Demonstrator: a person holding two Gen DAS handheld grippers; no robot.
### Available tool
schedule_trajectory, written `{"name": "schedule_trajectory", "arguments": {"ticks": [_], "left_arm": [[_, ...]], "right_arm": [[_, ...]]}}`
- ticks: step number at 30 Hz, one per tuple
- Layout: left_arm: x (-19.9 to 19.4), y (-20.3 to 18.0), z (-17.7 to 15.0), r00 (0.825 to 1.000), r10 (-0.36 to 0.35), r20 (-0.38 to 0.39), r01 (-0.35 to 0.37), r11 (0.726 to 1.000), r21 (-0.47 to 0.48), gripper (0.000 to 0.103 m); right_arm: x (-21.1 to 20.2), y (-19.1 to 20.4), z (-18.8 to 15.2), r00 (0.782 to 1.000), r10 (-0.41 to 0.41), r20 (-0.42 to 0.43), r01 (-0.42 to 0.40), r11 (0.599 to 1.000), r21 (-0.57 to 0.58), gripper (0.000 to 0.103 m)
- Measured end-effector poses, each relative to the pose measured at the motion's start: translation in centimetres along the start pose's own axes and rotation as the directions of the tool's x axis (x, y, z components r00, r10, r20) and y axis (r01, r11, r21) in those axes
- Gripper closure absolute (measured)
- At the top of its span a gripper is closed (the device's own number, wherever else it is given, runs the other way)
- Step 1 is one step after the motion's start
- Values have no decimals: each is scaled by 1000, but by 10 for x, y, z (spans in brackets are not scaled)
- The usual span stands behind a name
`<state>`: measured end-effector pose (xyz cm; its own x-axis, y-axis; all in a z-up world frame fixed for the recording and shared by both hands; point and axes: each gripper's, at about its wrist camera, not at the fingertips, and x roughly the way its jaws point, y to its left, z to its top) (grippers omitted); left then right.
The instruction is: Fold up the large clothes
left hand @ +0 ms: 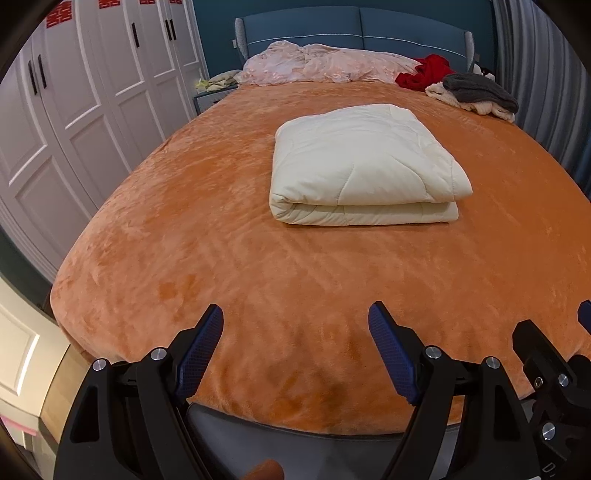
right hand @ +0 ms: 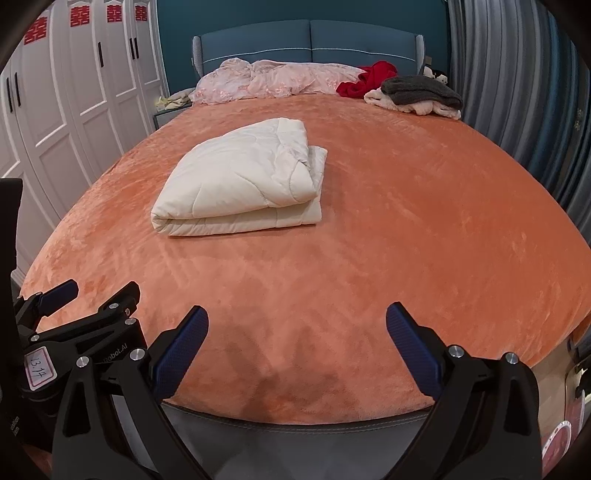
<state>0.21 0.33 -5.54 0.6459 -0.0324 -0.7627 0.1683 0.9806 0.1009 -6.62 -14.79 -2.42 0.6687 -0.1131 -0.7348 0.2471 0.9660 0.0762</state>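
Cream quilted duvet point(left hand: 364, 166), folded into a thick rectangular bundle, lies flat on the orange plush bedspread point(left hand: 184, 229) near the middle of the bed, well apart from both grippers. Left wrist view: the left gripper point(left hand: 295, 349) hangs over the foot of the bed with its blue-padded fingers spread wide and nothing between them. At the right edge part of the right gripper point(left hand: 554, 354) shows just beside it. A crumpled pink blanket point(left hand: 317, 64) lies against the teal padded headboard point(left hand: 354, 29). A red garment point(left hand: 424, 74), and a grey knit piece point(left hand: 480, 90) resting on pale clothing, sit at the far right corner.

Right wrist view: the right gripper point(right hand: 297, 349) likewise stands with jaws apart and empty above the bedspread's near edge. The duvet point(right hand: 243, 177) lies ahead to the left, its folded layers open toward the right. White panelled wardrobe doors point(right hand: 66, 103) line the left wall; the red emblems on them are probably paper cut-outs.
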Motion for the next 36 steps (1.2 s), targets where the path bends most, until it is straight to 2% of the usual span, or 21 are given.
{"name": "schedule_trajectory", "arguments": {"ticks": [13, 20, 27, 36], "left_arm": [[2, 7, -3, 1000, 6, 0, -6, 1000, -15, 25], [7, 8, -5, 1000, -9, -28, 9, 1000, -15, 25], [5, 7, -6, 1000, -16, -15, 16, 1000, -9, 25], [10, 6, -5, 999, -19, -38, 19, 1000, -11, 25]], "right_arm": [[2, 4, -2, 1000, 7, -10, -7, 1000, -6, 8], [3, 3, -2, 1000, 5, -18, -5, 1000, -17, 8], [5, 2, -2, 1000, 6, -24, -6, 1000, -7, 8], [9, 3, -4, 999, -14, -39, 14, 1000, -8, 8]]}}
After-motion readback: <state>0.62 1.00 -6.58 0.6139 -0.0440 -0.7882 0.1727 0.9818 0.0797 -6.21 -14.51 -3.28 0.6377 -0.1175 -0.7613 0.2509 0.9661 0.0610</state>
